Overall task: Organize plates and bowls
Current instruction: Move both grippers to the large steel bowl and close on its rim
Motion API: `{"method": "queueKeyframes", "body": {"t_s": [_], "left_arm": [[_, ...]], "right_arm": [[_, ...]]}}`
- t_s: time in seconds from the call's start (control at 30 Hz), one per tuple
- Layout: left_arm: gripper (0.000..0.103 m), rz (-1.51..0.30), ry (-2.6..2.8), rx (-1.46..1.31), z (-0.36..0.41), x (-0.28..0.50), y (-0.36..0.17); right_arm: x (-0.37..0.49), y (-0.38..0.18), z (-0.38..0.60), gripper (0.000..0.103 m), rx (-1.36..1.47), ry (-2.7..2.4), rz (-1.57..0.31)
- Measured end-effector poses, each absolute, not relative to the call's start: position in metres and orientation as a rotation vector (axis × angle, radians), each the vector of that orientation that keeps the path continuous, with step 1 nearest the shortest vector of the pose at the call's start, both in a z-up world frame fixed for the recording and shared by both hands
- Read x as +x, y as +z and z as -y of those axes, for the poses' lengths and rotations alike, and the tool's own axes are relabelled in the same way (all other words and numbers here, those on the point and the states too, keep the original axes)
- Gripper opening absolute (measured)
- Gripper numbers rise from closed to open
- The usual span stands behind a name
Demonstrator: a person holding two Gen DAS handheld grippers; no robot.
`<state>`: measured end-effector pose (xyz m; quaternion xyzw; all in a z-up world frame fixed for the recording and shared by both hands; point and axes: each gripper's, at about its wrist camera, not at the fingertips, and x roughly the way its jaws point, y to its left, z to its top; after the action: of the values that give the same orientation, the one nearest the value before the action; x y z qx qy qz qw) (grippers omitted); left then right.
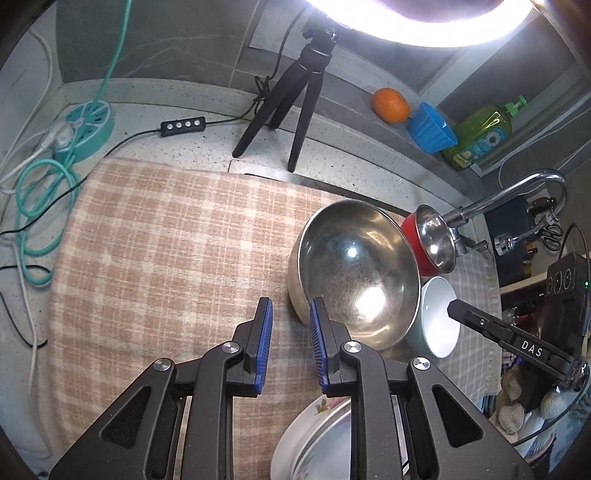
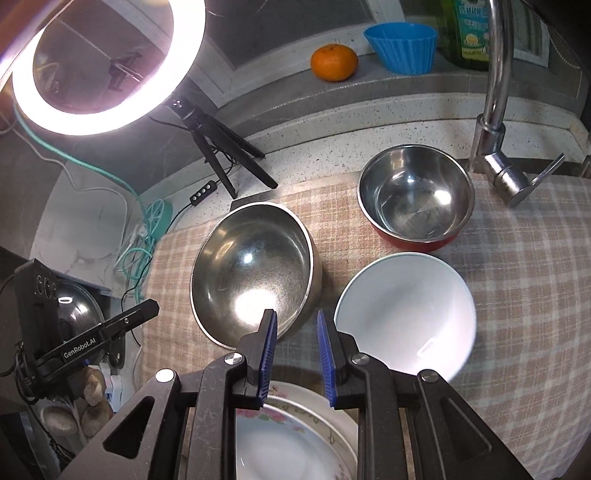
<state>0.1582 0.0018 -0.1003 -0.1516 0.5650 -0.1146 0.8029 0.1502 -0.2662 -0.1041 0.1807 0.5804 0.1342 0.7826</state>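
Left wrist view, read left to right.

- Far left, on the speckled counter: round teal power strip with a coiled teal cable beside it.
- Spread across the middle: beige-and-white checked cloth.
- Behind the cloth: black tripod, topped by a lit white ring light.
- Low centre: left gripper, pointed steeply down over bare cloth. Blue pads parted by a narrow gap, released, with nothing between them.
- Just right of the fingertips: large round stainless-steel bowl, upright on the cloth.
- On the rear ledge: orange mandarin, blue ribbed plastic cup, green soap bottle.
- Far right: curved chrome faucet.

Right wrist view, read left to right.

- Large steel bowl seen left of centre.
- Low centre: right gripper, jaws apart and released, clamped on nothing, tips over the strip of cloth between the two nearest bowls.
- Directly beneath, at the near edge of the cloth: stacked floral-rimmed white ceramic plates, partly hidden by the fingers.
- Right of the tips: white ceramic bowl with a pale green outer wall, upright, near the steel bowl but apart from it.
- Behind it, just beside: smaller red-walled steel-lined bowl, close to the faucet base.
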Motion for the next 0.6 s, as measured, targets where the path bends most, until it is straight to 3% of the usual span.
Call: {"method": "queueKeyframes", "body": {"t_s": [0.6], "left_arm": [[0.019, -1.252, -0.237, -0.315, 0.008, 0.184, -0.123]], "right_arm": [[0.194, -0.134, 0.250, 0.020, 0.344, 0.280, -1.313]]}}
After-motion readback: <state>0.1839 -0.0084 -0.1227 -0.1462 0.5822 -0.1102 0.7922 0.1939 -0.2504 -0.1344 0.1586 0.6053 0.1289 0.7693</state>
